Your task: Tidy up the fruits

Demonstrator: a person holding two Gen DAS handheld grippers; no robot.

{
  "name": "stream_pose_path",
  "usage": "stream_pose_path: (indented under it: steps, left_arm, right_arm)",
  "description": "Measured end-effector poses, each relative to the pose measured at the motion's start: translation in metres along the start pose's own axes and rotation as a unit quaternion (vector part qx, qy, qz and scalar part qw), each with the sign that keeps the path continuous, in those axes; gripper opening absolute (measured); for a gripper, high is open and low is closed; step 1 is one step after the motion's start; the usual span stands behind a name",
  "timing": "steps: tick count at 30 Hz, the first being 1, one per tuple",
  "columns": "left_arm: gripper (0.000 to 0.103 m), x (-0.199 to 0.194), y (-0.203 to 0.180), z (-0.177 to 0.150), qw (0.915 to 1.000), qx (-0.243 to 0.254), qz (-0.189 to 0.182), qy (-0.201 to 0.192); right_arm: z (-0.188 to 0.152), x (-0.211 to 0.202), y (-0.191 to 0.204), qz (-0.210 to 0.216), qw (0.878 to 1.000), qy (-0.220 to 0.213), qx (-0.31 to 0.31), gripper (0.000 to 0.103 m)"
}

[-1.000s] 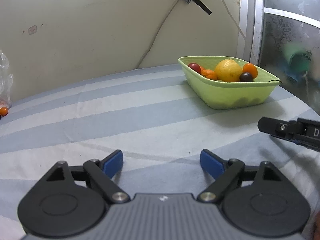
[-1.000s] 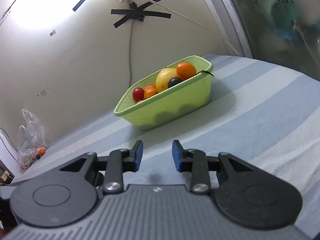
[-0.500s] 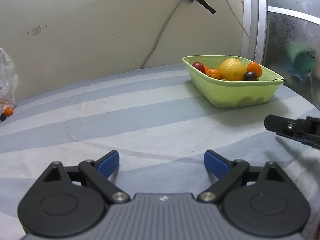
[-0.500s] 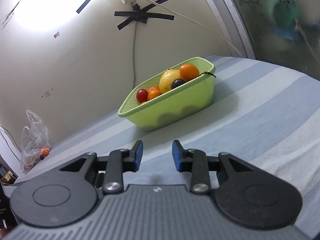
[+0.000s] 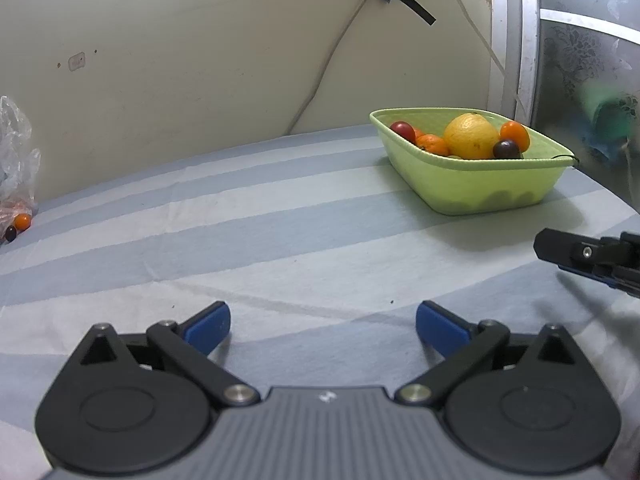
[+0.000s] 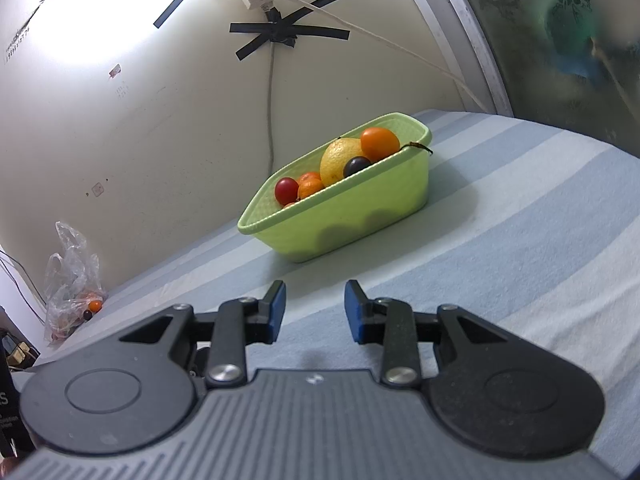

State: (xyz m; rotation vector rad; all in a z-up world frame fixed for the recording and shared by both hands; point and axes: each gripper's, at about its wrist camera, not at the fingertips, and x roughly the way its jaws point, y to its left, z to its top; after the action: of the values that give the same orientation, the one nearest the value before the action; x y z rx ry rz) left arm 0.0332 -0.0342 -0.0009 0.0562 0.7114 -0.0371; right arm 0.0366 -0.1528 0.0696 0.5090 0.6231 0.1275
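Left view: left gripper (image 5: 323, 322) spread wide, empty; basket (image 5: 480, 184) of fruit far right, stray orange (image 5: 22, 221) far left | Right view: right gripper (image 6: 315, 306) part-open, empty; approach low and square.

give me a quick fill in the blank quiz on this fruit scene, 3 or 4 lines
1. The fruit sits in a light ____ basket.
2. The largest fruit in it is the ____ one.
3. The left claw holds ____ between its blue pads.
4. The plastic bag lies at the cloth's far edge, against the ____.

Missing words: green; yellow; nothing; wall
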Motion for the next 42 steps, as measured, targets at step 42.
stream_pose_path:
  steps: [42]
  left_arm:
    - [0.103, -0.0072, 0.0053, -0.0019, 0.9982, -0.011, 0.059, -0.009]
  right_arm:
    - [0.0009, -0.0008, -0.0014, 0.004, 1.000, -0.001, 0.000, 0.040]
